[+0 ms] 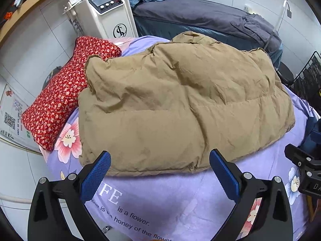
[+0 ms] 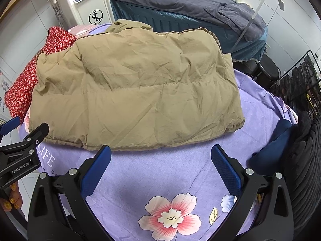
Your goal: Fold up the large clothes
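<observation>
The tan quilted padded jacket [image 1: 176, 104] lies folded at frame centre on the lilac flowered bedsheet [image 2: 160, 170]. The left gripper [image 1: 160, 160] and right gripper [image 2: 161, 153] are both spread wide and empty. Recommended: grip the near hem at two spaced points, lift evenly.

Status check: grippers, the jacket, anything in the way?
Left gripper open, empty, short of the hem. Right gripper open, empty, over bare sheet. Tan jacket lying on the bed, sleeves tucked in. Red pillow touching its far-left edge.
</observation>
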`<state>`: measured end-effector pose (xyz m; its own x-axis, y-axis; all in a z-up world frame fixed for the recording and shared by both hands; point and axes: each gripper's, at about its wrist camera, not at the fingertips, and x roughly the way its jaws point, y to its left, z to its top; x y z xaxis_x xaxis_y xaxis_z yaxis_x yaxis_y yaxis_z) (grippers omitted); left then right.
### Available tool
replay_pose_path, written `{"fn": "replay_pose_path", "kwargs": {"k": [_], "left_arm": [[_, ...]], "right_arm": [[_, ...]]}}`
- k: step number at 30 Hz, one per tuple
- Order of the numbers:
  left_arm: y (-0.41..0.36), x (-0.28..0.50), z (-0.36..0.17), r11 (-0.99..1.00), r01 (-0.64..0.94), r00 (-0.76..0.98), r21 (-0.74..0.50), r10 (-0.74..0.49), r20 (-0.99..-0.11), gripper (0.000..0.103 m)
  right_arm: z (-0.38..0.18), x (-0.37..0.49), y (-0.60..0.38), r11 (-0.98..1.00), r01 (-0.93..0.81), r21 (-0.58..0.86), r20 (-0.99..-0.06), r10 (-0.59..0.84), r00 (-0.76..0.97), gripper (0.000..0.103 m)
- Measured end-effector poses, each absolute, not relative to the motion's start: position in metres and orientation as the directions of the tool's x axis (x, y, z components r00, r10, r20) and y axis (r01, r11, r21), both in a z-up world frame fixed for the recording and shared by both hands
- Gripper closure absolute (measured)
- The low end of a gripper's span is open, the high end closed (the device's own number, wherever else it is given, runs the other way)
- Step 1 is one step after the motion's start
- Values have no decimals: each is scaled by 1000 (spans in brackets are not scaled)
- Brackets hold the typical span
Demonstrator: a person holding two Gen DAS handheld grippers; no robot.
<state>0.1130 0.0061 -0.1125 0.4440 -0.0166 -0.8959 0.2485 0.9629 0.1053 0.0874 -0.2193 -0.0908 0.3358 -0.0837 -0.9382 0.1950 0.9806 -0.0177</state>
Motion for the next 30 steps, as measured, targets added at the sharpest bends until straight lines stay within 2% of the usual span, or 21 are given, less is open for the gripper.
{"fn": "replay_pose_path", "kwargs": {"k": [11,17,30], "left_arm": [[6,111,-113,965,249,451,87,-36,-892,6],[3,109,-114,958,257,469,127,-9,-883,6],[5,112,-116,960,251,454,125,-3,-891,6]], "right_arm": [[-92,88,-217,983,183,-25,-939,-86,333,5],[-94,88,-217,983,180,-28,-939,-88,331,5],[-95,87,-217,983,181,-25,-939,-85,333,5]]}}
